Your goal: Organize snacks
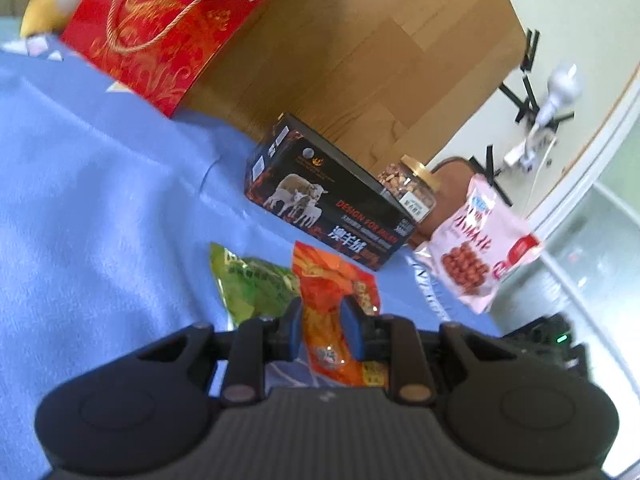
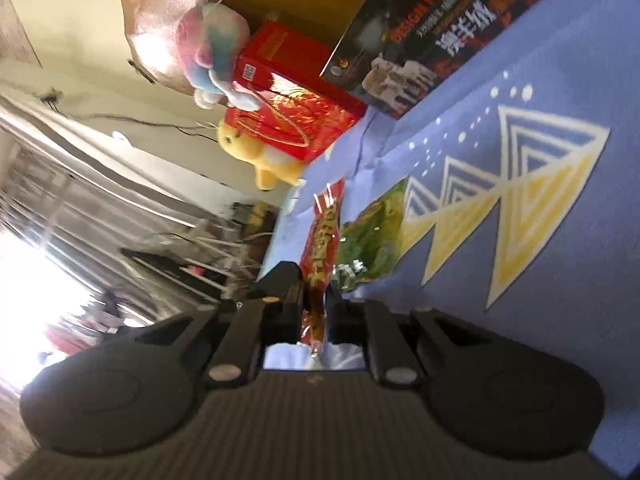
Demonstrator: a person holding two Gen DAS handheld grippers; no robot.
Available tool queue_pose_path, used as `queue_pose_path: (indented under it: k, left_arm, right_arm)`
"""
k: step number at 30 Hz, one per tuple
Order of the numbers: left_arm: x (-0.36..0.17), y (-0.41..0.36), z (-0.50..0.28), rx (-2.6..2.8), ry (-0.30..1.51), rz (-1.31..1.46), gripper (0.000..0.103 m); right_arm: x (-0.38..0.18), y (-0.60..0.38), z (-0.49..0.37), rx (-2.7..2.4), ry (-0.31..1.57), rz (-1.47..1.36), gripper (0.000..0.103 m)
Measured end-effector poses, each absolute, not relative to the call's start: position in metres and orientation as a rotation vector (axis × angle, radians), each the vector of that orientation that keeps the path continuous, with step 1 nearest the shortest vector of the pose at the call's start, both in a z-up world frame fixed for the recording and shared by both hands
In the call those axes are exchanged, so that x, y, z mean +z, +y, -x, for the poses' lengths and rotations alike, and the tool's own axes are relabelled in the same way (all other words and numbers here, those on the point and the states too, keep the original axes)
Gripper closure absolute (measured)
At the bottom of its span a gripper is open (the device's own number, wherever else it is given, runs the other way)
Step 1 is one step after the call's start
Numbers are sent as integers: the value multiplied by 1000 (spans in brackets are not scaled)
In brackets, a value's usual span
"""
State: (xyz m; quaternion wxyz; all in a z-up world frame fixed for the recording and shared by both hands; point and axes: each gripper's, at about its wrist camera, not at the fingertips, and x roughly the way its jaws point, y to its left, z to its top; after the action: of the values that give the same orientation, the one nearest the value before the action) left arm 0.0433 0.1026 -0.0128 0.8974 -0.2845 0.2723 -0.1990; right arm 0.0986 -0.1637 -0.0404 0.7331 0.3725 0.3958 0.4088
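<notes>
My left gripper point(image 1: 322, 320) is shut on an orange snack packet point(image 1: 334, 284) above the blue cloth point(image 1: 100, 200). A green snack packet point(image 1: 252, 284) lies just left of it. A pink snack bag point(image 1: 478, 256) leans at the cloth's right edge. My right gripper point(image 2: 316, 300) is shut on a red-orange snack packet point(image 2: 322, 236), held edge-on. The green packet point(image 2: 372, 240) lies on the cloth point(image 2: 560, 240) just right of it.
A black box with sheep printed on it point(image 1: 324, 200) point(image 2: 432, 32) lies on the cloth. A jar of nuts point(image 1: 408, 188) stands behind it. A red gift box point(image 1: 160, 36) point(image 2: 296, 116) and plush toys point(image 2: 212, 48) sit at the far end.
</notes>
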Motion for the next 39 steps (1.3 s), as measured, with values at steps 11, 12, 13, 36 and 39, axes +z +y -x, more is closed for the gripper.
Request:
queue_pose_path:
  k: [11, 12, 13, 36, 39]
  left_arm:
    - [-10, 99, -34, -388, 528, 533, 82]
    - [-10, 99, -33, -389, 525, 532, 82]
    - [-10, 99, -34, -390, 526, 534, 82]
    - [-12, 101, -35, -394, 535, 536, 82]
    - [-11, 101, -35, -394, 535, 532, 82]
  right_arm:
    - [-39, -156, -95, 886, 832, -720, 88]
    - [-37, -156, -94, 887, 832, -722, 88]
    - [-38, -156, -94, 887, 832, -721, 88]
    - [-37, -156, -93, 886, 836, -711, 88]
    - [-37, -156, -93, 886, 836, -710, 88]
